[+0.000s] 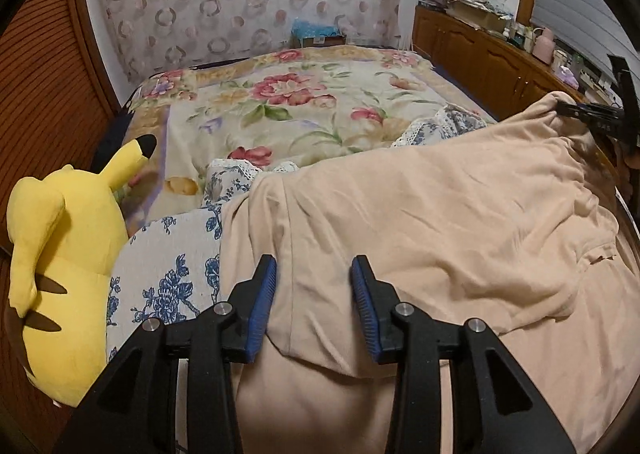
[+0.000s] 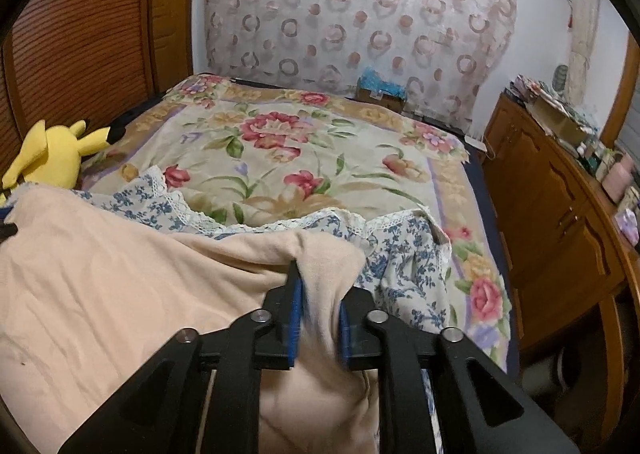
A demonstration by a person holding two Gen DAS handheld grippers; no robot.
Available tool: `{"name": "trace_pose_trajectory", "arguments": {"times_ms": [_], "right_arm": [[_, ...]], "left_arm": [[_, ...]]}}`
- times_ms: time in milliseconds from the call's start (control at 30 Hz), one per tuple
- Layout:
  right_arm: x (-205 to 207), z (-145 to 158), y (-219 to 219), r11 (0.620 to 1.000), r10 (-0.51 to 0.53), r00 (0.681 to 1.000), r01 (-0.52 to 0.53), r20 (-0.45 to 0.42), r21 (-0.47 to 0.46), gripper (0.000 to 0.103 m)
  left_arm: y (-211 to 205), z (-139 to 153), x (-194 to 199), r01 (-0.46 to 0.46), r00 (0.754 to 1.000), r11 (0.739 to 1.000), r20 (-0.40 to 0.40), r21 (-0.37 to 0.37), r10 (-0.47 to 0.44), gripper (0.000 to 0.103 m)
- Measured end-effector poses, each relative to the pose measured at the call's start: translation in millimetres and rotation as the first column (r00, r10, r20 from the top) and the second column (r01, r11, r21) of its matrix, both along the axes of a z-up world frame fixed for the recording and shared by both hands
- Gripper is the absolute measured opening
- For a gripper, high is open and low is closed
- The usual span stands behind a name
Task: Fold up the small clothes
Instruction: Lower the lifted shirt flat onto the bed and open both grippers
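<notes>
Peach garment (image 1: 440, 214): spread on bed atop blue-floral cloth (image 1: 168, 274). Right gripper (image 2: 320, 318) pinching far corner; left gripper (image 1: 314, 294) spread above near edge. Step: first fold. Next: left must clamp edge.

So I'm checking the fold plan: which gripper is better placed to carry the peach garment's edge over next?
Right. The right gripper already pinches a bunch of the peach garment, while the left gripper sits open over the cloth, gripping nothing.
</notes>
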State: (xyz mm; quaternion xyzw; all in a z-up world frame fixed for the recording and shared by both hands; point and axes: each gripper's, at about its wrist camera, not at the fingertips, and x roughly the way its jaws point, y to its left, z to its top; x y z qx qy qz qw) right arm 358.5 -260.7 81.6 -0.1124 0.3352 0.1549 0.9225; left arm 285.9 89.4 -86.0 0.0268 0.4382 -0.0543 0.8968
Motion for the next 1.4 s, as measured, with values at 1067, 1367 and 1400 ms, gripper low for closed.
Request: {"name": "trace_pose_trajectory", "arguments": {"times_ms": [1067,1367,1400], "right_arm": [[-77,-28,-50,0.995,-0.025,0.986,0.04,-0.164,0.09,0.046],[-83,-40,-44,0.997,-0.034,0.992,0.043,-0.122,0.07,0.044],[-84,-39,-42,0.997,-0.031,0.992,0.04,-0.126,0.065,0.042]], "left_arm": [[15,-3,-19,-0.003,1.0,0.999,-0.016,-0.033,0.002,0.04],[4,-4,-19,0.011,1.0,1.0,-0.006,-0.025,-0.011,0.03],[2,-4,-18,0.016,1.0,1.0,-0.007,-0.024,-0.016,0.028]]}}
